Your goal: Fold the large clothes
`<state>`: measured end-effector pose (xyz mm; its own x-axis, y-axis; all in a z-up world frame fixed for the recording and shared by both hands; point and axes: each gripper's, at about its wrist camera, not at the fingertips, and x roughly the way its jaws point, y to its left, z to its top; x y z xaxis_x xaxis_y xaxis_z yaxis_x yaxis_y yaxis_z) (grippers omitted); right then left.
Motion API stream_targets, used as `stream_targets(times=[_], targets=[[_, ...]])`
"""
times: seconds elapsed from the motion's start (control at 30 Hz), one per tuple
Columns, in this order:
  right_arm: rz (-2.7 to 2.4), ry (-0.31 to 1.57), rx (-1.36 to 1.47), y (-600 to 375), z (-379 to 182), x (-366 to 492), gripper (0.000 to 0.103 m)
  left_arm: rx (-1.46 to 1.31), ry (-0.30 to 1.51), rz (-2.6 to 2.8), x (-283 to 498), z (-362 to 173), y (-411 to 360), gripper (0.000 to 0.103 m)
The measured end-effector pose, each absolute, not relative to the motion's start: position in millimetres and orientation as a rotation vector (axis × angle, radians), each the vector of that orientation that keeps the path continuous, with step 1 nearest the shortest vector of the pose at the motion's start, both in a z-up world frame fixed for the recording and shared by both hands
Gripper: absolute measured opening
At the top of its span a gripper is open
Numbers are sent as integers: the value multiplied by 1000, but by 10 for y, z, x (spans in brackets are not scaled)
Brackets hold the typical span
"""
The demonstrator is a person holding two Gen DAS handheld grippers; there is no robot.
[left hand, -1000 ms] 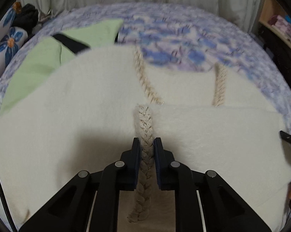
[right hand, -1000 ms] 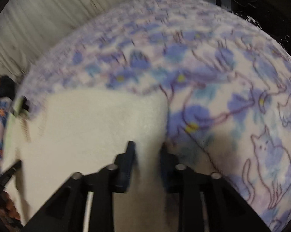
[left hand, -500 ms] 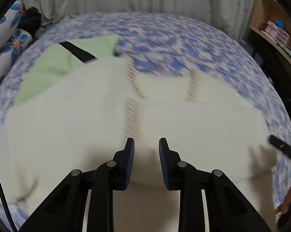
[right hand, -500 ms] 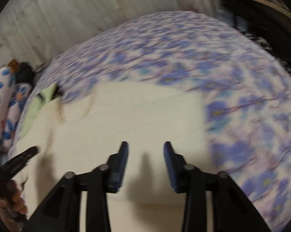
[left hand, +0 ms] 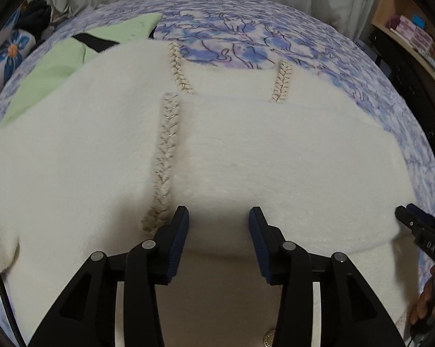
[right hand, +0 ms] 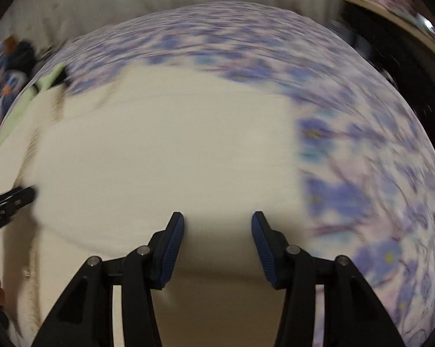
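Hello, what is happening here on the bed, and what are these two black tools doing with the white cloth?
A person holds a gripper in each hand and is folding a white fluffy garment with braided trim, spread on a bed cover printed with blue cats. One flap already lies folded across. The left gripper is opening and the right gripper is closing slightly; neither has cloth between its pads. A light green garment lies beyond, at the left.

bare bedspread beyond white garment, green cloth left
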<state>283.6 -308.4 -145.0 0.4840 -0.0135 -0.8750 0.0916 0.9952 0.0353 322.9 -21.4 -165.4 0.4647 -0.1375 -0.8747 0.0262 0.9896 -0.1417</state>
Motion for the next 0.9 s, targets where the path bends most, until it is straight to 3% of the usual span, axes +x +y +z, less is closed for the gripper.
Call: stream_targets(times=[0.07, 0.2, 0.4, 0.47, 0.57, 0.67, 0.9], targets=[[-81, 1067, 83, -3162, -1419, 2807, 18, -121, 1083, -98, 3265, -1656, -212, 42], [-99, 1069, 80, -3149, -1405, 2799, 18, -110, 1080, -87, 3267, -1662, -247, 42], [-124, 1087, 89, -3096, -1403, 2816, 26, -85, 1085, -82, 3242, -1634, -302, 51], [-120, 1092, 121, -3106, -1383, 2802, 30, -92, 1088, -83, 3206, -1609, -294, 66], [-111, 1093, 166, -3099, -1325, 2735, 39, -96, 1077, -79, 3119, -1547, -288, 77], [-105, 1088, 198, -3073, -1255, 2625, 46, -101, 1078, -78, 3030, -1493, -268, 78], [-78, 1079, 252, -2980, -1135, 2369, 46, -114, 1071, -64, 2781, -1345, -218, 78]])
